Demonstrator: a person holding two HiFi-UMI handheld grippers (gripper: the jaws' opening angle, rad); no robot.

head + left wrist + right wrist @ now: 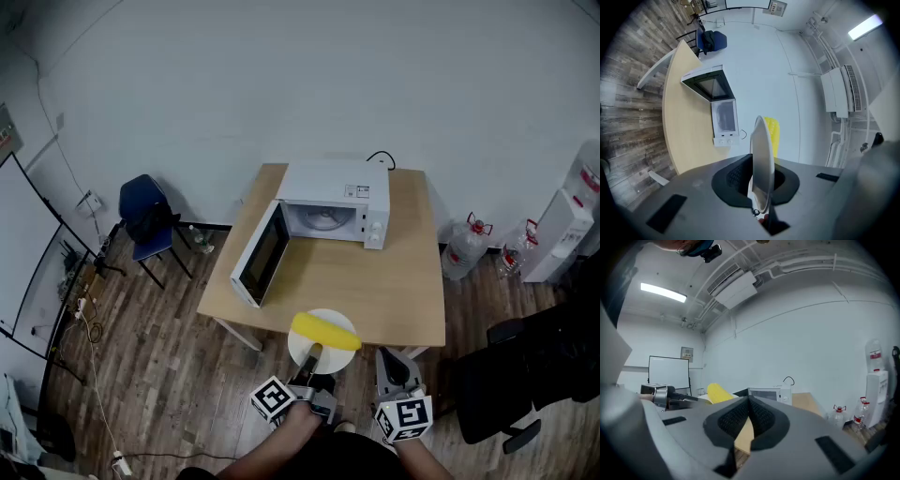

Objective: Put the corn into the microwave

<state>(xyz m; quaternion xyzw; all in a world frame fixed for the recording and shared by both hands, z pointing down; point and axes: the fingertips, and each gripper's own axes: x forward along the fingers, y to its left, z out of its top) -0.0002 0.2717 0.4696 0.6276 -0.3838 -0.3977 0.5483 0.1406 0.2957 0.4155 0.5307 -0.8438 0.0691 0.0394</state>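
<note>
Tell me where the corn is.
In the head view the corn lies on the white plate gripped by the left hand-held gripper, at the table's near edge, in front of the open microwave.

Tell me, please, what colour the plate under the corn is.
The plate is plain white, seen best in the head view beneath the corn.

The light wooden table [375, 291] stands on a wood-plank floor [159, 375], with its far edge near the wall. One white microwave [333, 202] sits directly on the tabletop at that far edge. Its door [261, 255] is swung open to the left over the table surface.
</note>
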